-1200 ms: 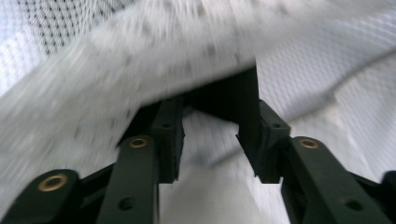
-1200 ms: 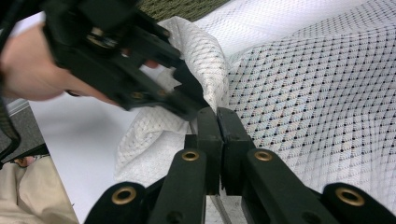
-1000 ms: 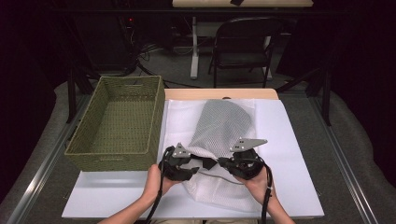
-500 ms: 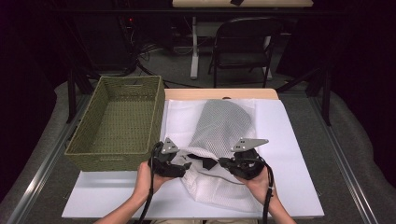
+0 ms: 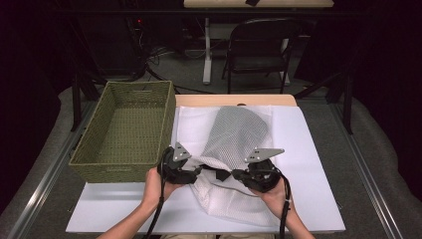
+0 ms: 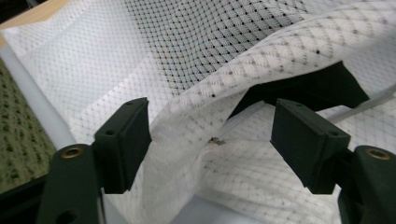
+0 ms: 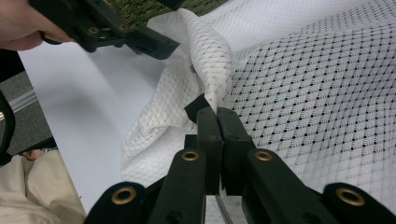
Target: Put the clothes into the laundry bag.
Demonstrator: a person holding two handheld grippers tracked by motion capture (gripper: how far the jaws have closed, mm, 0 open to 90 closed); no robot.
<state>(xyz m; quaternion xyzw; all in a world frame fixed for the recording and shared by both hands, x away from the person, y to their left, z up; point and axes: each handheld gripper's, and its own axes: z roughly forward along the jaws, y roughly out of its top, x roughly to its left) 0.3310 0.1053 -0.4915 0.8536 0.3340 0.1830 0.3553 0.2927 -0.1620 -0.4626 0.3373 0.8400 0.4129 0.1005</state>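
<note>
Pinching the mesh bag in the shut right gripper, widening the left gripper, needing a fresh grip on the fold.

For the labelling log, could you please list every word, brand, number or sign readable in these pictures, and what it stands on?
None: no readable text on the white mesh bag, the woven basket, the white table cover or either tool.

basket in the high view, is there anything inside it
No, the woven basket left of the mesh bag shows only its bare woven bottom, with nothing lying in it.
</note>
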